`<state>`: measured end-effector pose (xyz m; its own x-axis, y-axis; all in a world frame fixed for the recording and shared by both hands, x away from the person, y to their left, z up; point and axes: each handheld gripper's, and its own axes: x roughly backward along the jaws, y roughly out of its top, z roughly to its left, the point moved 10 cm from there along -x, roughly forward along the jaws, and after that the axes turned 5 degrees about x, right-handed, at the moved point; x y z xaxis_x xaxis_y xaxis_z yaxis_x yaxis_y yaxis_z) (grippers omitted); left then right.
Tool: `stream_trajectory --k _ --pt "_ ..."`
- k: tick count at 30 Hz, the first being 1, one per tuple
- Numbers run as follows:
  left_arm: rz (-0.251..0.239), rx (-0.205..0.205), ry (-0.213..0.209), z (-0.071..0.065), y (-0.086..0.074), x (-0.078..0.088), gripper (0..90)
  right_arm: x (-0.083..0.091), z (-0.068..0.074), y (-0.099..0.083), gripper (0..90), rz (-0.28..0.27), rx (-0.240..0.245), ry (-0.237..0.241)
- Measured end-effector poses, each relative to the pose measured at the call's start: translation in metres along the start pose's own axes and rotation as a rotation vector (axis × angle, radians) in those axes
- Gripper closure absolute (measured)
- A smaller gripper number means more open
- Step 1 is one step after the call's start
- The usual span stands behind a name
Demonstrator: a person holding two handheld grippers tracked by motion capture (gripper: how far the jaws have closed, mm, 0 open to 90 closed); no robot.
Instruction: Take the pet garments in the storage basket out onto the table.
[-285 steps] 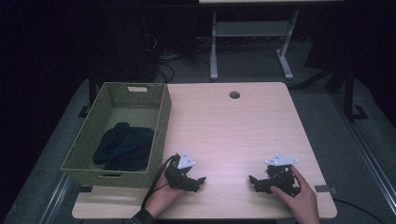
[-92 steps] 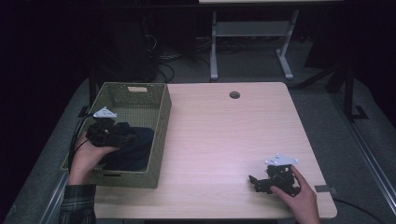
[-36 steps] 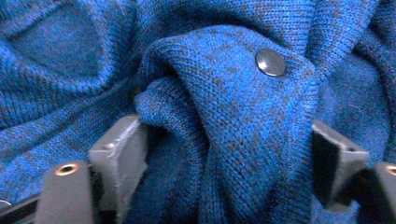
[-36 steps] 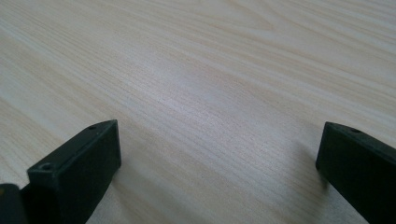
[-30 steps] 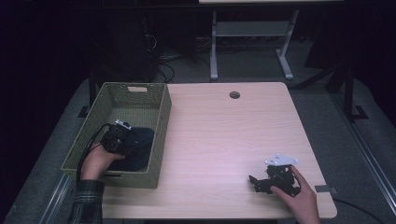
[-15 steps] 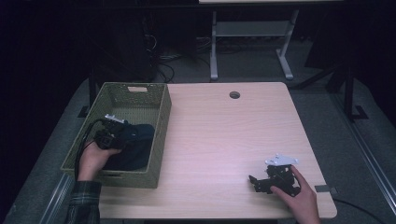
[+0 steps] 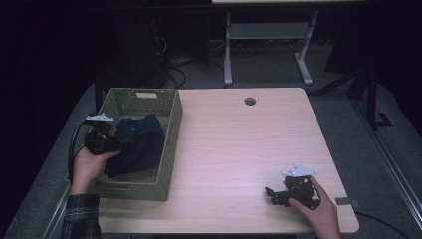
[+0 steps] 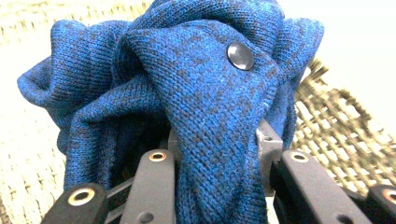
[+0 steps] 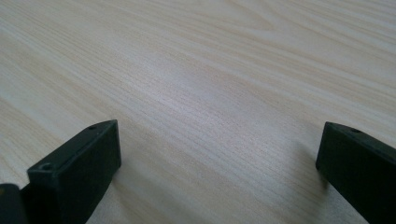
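Since a second ago the blue knit garment (image 8: 205,112) has come up out of its heap, and your left gripper (image 7: 107,142) has just closed its jaws on a thick fold of it, the fabric bunched between them. The rest still trails down into the woven basket (image 7: 166,149), at the table's left end. The bare tabletop (image 7: 239,144) lies to your right of the basket, so the carry runs that way. Your right gripper (image 7: 278,195) rests there, jaws spread with nothing between.
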<state>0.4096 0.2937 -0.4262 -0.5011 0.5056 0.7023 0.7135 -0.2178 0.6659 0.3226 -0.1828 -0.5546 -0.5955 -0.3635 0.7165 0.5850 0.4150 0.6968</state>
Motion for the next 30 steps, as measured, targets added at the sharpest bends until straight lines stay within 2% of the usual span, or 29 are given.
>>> stream_trajectory --k 8,12,14,18,20,26,30 --pt "-0.085 0.0 -0.017 -0.006 0.014 0.021 67.7 0.0 0.0 0.0 0.0 0.0 0.0 0.0" --pt "-0.106 -0.009 -0.028 -0.01 0.019 0.026 67.7 0.0 0.0 0.0 0.0 0.0 0.0 0.001" --pt "-0.123 -0.023 -0.051 -0.017 0.024 0.03 67.7 0.0 0.0 0.0 0.0 0.001 0.0 0.001" --pt "-0.135 -0.043 -0.068 -0.025 0.03 0.034 67.7 0.0 0.0 0.0 0.0 0.0 0.001 0.001" --pt "-0.154 -0.058 -0.092 -0.035 0.037 0.037 67.7 0.0 0.0 0.0 0.0 0.0 0.001 0.002" --pt "-0.179 -0.084 -0.127 -0.05 0.046 0.042 67.7 0.0 0.0 0.0 0.0 -0.001 0.001 0.002" --pt "-0.206 -0.112 -0.158 -0.065 0.055 0.047 67.7 0.0 0.0 0.0 0.0 0.0 0.001 0.002"
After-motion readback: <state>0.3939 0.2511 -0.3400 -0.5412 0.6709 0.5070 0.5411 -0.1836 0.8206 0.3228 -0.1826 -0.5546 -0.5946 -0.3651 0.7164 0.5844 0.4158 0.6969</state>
